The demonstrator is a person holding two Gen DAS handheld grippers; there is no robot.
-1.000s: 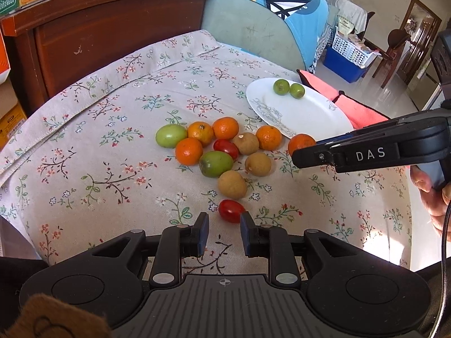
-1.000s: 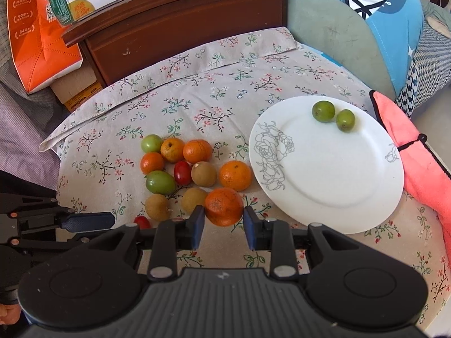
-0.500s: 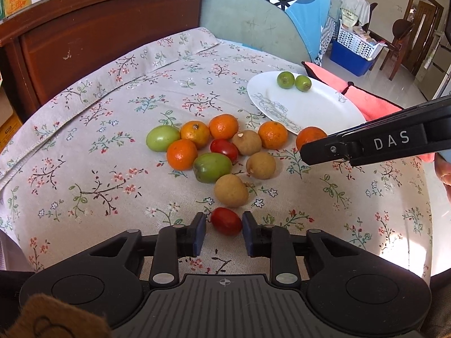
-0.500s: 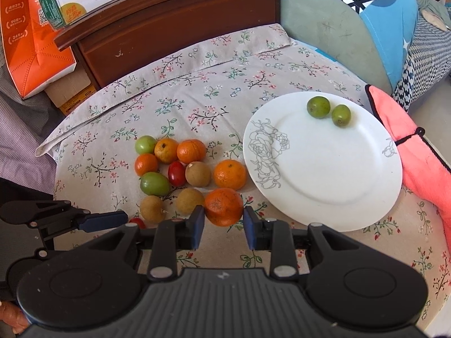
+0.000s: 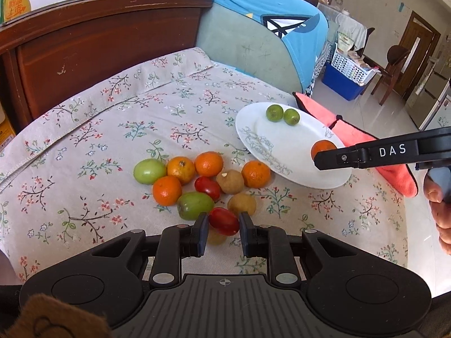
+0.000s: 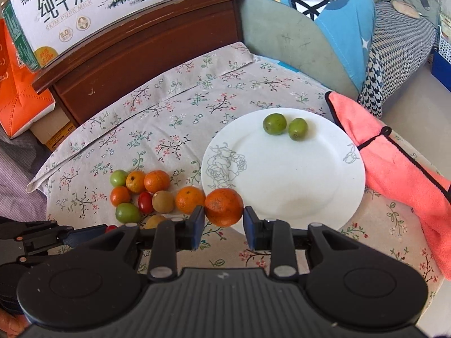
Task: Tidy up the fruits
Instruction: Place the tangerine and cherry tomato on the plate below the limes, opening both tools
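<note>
My left gripper (image 5: 224,229) is shut on a red cherry tomato (image 5: 224,221) and holds it above the flowered cloth, just in front of the fruit pile (image 5: 203,180). My right gripper (image 6: 224,219) is shut on an orange (image 6: 223,206) at the near left rim of the white plate (image 6: 296,186). In the left wrist view that orange (image 5: 321,148) hangs over the plate (image 5: 282,146). Two small green fruits (image 6: 284,125) lie at the plate's far side. The pile holds oranges, green fruits, brown fruits and another red tomato (image 5: 208,187).
A pink cloth (image 6: 394,169) lies right of the plate. A dark wooden headboard (image 6: 141,53) with a milk carton box (image 6: 84,8) stands behind the table. A blue-covered sofa (image 6: 324,22) is at the back right.
My left gripper closed in on the red tomato and lifted it. My right gripper carried the orange up and right, from the pile to over the plate's edge.
</note>
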